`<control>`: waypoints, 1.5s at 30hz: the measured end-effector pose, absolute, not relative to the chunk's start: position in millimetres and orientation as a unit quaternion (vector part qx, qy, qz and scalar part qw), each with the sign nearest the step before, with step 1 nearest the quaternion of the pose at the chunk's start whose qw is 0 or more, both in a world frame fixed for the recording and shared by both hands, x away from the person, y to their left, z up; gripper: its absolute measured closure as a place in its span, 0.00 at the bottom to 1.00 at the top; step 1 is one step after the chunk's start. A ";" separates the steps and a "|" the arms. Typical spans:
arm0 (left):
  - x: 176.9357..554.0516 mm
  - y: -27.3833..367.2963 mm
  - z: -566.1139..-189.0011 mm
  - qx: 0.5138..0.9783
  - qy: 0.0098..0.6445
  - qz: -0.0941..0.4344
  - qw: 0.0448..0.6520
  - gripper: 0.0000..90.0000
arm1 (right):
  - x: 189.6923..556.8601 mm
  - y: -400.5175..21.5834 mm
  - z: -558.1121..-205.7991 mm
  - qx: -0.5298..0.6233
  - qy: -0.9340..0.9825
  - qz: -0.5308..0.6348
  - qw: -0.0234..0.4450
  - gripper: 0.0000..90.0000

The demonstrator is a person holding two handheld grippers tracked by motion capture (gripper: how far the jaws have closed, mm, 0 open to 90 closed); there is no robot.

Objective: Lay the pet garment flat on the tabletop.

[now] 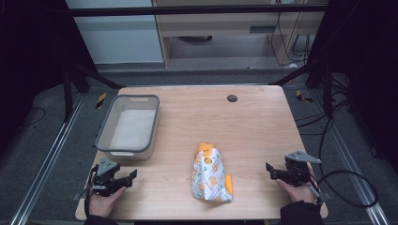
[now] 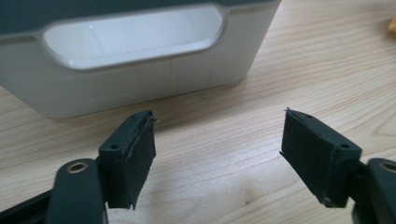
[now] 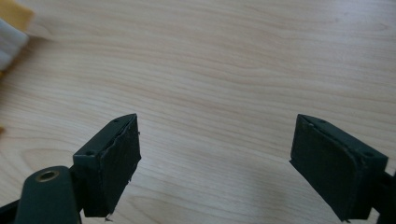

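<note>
A crinkly orange-and-white snack bag (image 1: 211,174) lies mid-tabletop (image 1: 253,126), between the two hand-held grippers and well apart from both. It looks light, soft and slippery, best pinched at a sealed end. The left hand-held gripper (image 1: 126,178) and right hand-held gripper (image 1: 271,171) stand open and empty. A rigid grey plastic bin (image 1: 107,127) sits at the left.

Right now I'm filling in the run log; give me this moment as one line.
left gripper: open, empty | right gripper: open, empty | snack bag: lying between them, untouched | bin: empty
</note>
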State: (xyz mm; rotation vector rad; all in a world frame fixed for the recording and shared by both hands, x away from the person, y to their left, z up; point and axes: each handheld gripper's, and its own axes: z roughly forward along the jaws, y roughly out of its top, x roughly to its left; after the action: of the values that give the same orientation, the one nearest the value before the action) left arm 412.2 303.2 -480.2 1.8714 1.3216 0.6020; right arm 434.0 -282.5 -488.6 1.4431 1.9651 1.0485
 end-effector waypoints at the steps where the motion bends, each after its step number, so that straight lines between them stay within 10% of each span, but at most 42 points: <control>1: 410.6 301.4 -478.9 0.729 0.518 0.234 0.381 0.29 | 432.1 -281.8 -486.6 0.529 0.714 0.391 0.239 0.18; 45: 421.2 255.1 -410.6 0.725 0.453 0.228 0.466 0.31 | 445.8 -241.9 -404.1 0.451 0.703 0.492 0.246 0.22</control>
State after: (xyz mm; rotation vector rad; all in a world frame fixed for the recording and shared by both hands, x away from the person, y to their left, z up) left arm 421.2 255.1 -410.6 1.7810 1.1114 0.5596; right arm 445.8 -241.9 -404.1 1.2317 1.9183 1.3418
